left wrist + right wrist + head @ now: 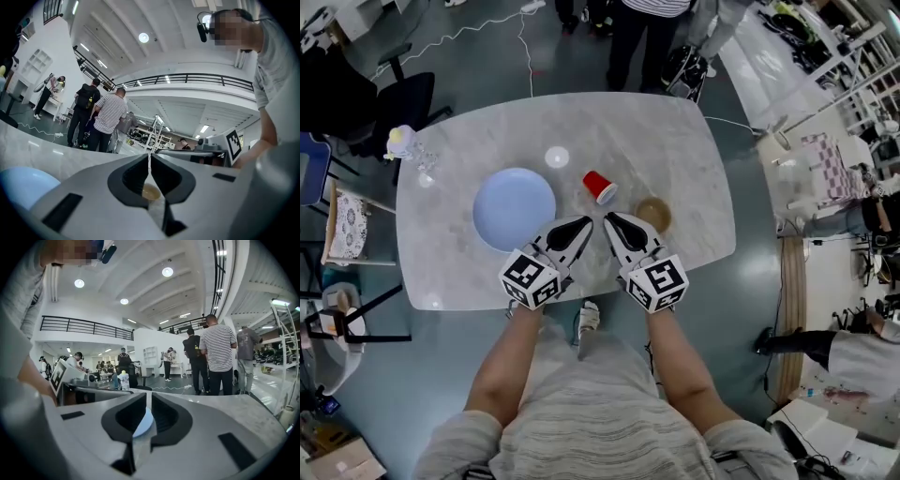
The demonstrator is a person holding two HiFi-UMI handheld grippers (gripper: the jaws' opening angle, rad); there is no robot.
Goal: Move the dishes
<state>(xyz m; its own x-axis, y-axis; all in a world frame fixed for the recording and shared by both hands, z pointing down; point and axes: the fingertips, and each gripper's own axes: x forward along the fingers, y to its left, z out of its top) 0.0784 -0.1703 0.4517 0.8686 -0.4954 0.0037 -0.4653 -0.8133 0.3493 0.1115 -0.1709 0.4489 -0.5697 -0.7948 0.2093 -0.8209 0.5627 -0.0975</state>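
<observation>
You hold both tongs side by side over the near edge of the bench, their tips angled in toward each other. Your left tongs are pressed together with nothing in them. Your right tongs are all but together too, with only a sliver between the tips, and are likewise empty. No dish is gripped, so by my reading you are at the approach, before the first pick.

The dishes lie just beyond the tips. The red cup is nearest, on its side straight ahead of both tongs. The blue plate lies flat just to the left of the left tongs. The brown bowl sits just to the right of the right tongs. All three are apart from each other and from the tongs.

The next move, I judge, calls for you to spread one pair of tongs and settle on a dish. The plate's rim lies low against the bench, so you would likely need to come in nearly level to catch it. The cup may roll if nudged.

The bench is pale and marble-patterned, glossy enough to mirror the ceiling lights. At its corner, far to the left of the left tongs, stands a small bottle. Beyond the bench are a grey floor and people standing in an open workshop hall.
</observation>
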